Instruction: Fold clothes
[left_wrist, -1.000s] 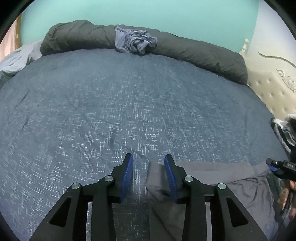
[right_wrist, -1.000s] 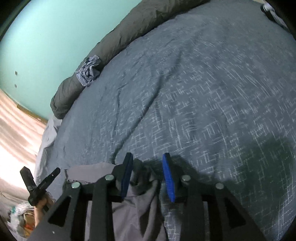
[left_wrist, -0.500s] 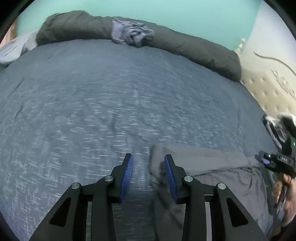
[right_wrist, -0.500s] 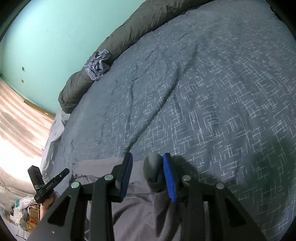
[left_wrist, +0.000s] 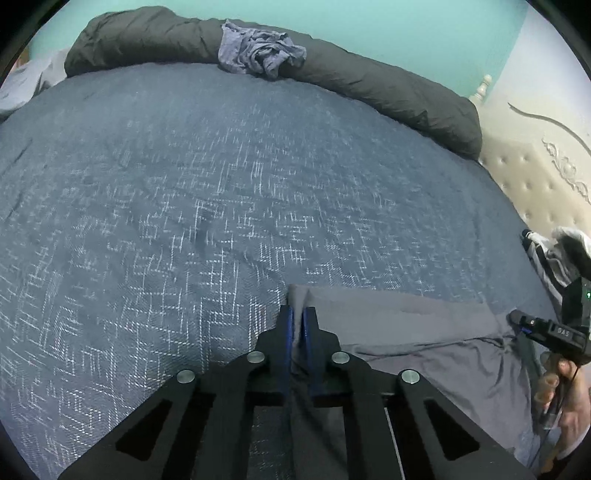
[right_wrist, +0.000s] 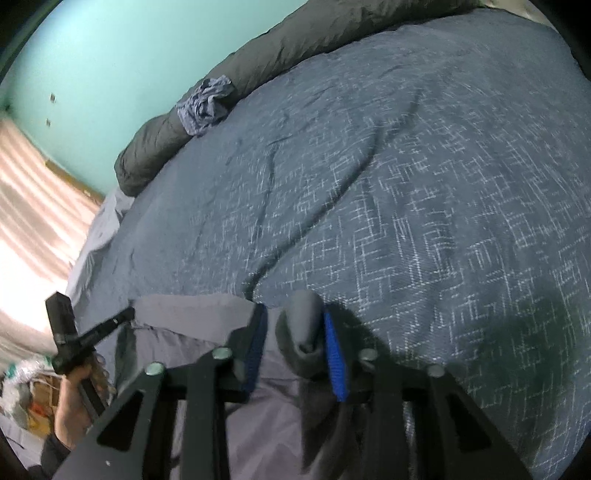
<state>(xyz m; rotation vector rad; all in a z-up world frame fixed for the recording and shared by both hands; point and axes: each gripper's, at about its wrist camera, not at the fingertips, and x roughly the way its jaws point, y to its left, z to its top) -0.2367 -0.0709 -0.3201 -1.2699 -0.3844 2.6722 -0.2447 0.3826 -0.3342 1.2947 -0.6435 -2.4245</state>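
Note:
A grey garment (left_wrist: 406, 325) lies flat at the near edge of the blue patterned bedspread (left_wrist: 184, 184). My left gripper (left_wrist: 297, 312) is shut on the garment's left corner, and the cloth is pinched between its blue pads. In the right wrist view the same garment (right_wrist: 192, 314) runs off to the left. My right gripper (right_wrist: 293, 314) is open. A raised fold of the garment (right_wrist: 304, 328) stands between its fingers, against the right pad (right_wrist: 334, 354). Each gripper shows in the other's view, held by a hand (left_wrist: 565, 398).
A rolled dark grey duvet (left_wrist: 369, 85) lines the far edge of the bed, with a crumpled blue-grey cloth (left_wrist: 262, 55) on it. A cream tufted headboard (left_wrist: 535, 184) and striped clothing (left_wrist: 554, 254) are at the right. Pale floor (right_wrist: 29, 221) lies beyond the bed's left side.
My left gripper has gone from open to shut on the garment's corner. The right gripper has stayed open, and the fold of cloth has risen between its fingers.

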